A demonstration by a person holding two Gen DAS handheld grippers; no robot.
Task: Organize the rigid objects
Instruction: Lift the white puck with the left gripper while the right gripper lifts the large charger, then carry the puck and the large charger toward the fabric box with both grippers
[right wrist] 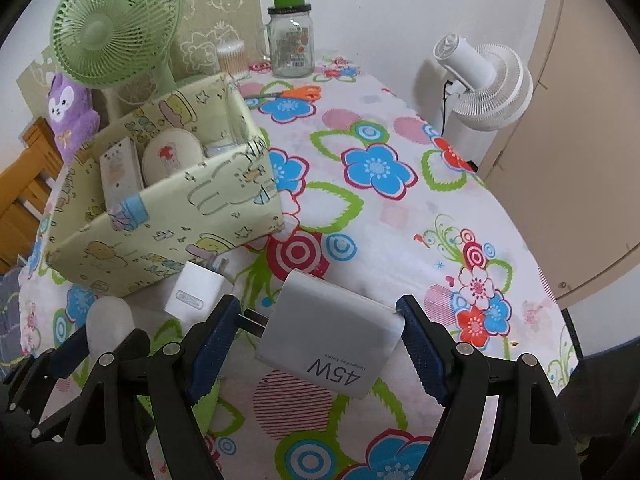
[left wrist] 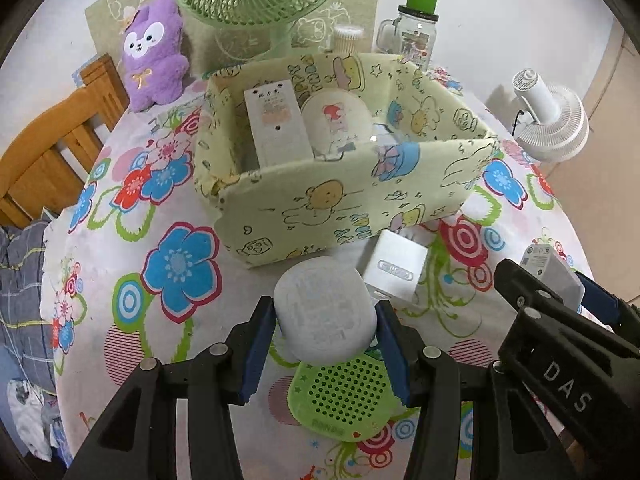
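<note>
Left gripper [left wrist: 326, 330]: clamped on white round jar [left wrist: 326, 316], above green speaker [left wrist: 342, 400]. Right gripper [right wrist: 320, 340]: clamped on 45W charger [right wrist: 332, 340]. Between them and yellow fabric box [left wrist: 340, 208]: small white plug adapter [left wrist: 396, 268], lying on floral tablecloth [right wrist: 400, 220]. Beyond: green fan [right wrist: 116, 24], glass jar [right wrist: 290, 46].

The big white charger [right wrist: 332, 336] says "45W" in dark letters, with a tiny line beside it too small to read. The black arm [left wrist: 568, 392] of the other tool says "DAS" in white letters. The yellow box's [left wrist: 320, 208] words are unclear.
</note>
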